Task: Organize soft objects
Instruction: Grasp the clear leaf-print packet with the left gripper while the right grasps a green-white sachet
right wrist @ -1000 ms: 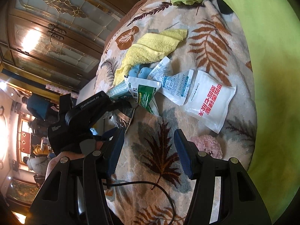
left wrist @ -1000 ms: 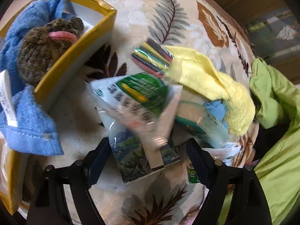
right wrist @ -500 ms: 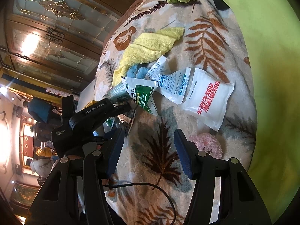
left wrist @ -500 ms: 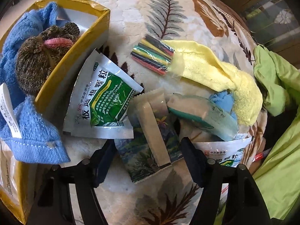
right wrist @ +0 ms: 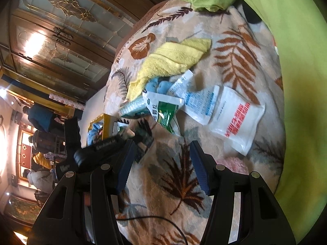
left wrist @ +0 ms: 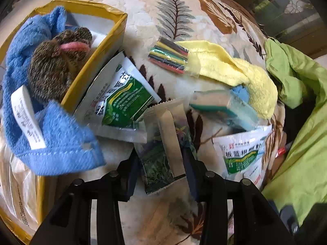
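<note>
The left gripper (left wrist: 161,167) is closing around a dark leafy sachet (left wrist: 163,143) at six o'clock on the blanket (left wrist: 143,10). Best to clamp firmly before lifting towards the yellow box (left wrist: 98,57) at ten o'clock. The right gripper (right wrist: 161,163) hangs open, empty.

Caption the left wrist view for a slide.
Left gripper closing around a dark leafy sachet beside the yellow box holding a blue towel.
</note>
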Action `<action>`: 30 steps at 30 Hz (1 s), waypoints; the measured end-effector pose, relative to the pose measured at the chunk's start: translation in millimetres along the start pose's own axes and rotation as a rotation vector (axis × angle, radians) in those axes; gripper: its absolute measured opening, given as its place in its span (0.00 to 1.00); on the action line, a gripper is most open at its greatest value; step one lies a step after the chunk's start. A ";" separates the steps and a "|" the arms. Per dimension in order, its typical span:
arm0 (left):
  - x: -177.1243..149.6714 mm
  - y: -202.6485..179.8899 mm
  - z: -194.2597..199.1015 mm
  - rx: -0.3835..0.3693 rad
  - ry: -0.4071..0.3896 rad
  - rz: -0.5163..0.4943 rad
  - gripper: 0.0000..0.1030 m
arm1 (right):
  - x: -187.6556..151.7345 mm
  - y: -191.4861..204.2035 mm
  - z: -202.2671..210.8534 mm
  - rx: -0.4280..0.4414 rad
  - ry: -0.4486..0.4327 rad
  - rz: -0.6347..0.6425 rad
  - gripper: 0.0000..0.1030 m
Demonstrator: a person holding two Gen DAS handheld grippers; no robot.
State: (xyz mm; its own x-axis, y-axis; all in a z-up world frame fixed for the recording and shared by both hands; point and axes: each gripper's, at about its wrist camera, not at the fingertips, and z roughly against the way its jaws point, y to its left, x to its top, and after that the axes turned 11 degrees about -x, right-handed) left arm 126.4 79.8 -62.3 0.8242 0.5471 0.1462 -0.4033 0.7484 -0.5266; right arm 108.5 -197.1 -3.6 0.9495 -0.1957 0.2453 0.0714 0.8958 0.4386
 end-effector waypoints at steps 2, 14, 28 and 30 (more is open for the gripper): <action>-3.9 1.9 3.0 -0.007 0.008 -0.007 0.39 | 3.3 -0.3 -5.7 -0.005 -0.001 -0.012 0.54; -7.1 13.7 8.3 -0.071 0.044 0.072 0.40 | 29.8 23.7 -53.1 -0.048 -0.015 -0.061 0.66; 7.1 -2.9 -8.1 -0.070 0.009 0.110 0.66 | 32.2 26.1 -100.5 -0.113 0.039 -0.035 0.43; 5.3 -10.6 -11.4 -0.034 0.017 0.056 0.62 | 30.8 22.8 -95.7 -0.109 0.027 -0.034 0.42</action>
State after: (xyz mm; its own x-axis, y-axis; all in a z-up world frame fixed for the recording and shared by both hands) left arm 139.6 70.4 -65.5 0.8075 0.5809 0.1020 -0.4351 0.7034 -0.5620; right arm 168.6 -144.5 -68.7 0.9537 -0.2173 0.2081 0.1351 0.9273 0.3491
